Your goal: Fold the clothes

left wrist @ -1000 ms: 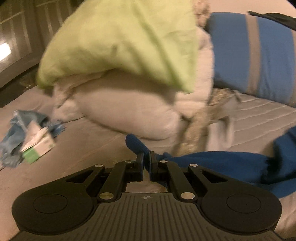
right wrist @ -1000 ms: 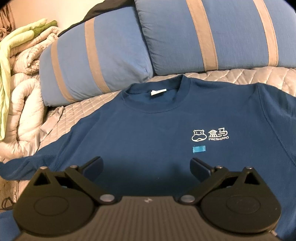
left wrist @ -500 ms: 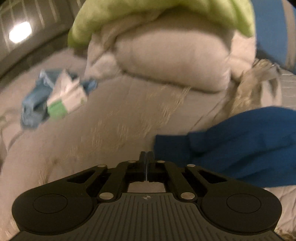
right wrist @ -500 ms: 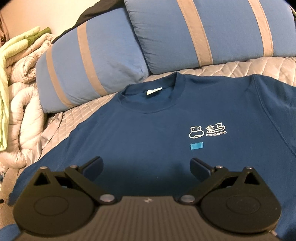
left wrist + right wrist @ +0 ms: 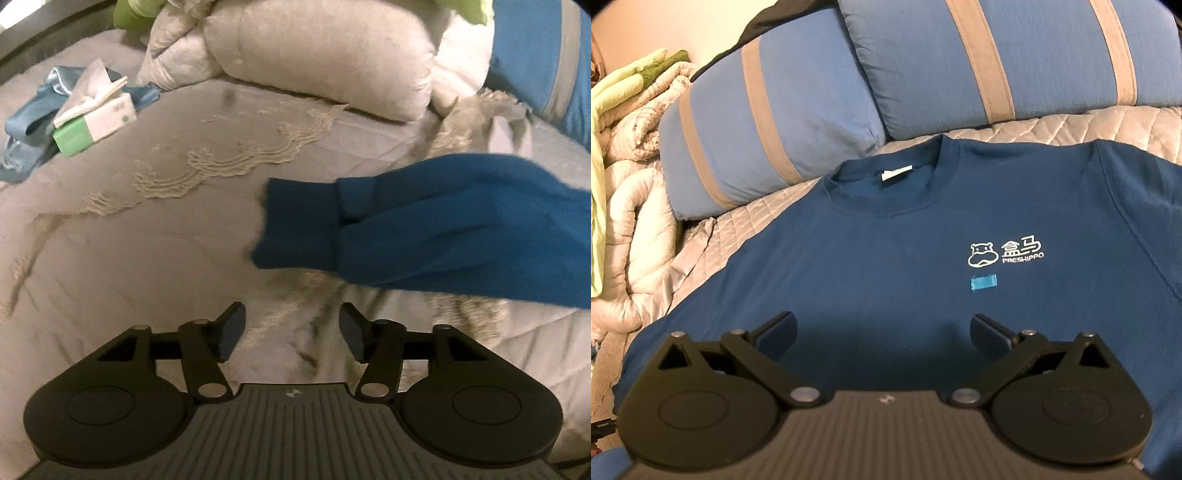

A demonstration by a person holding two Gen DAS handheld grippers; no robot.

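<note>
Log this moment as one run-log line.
phase: sleeve laid out | left gripper: jaws just opened, empty, sleeve cuff beyond | right gripper: open over sweatshirt

Both wrist views look down close over one sweatshirt [image 5: 886,280], sleeve versus chest.

The left gripper [image 5: 291,332] points downward, and its jaws have just been opening; they now stand partway apart with nothing between the pads [image 5: 231,330] (both bare and blue). The right gripper [image 5: 882,332] also tilts downward, its jaws spread wide and empty, fingertips [image 5: 988,326] clear.
</note>
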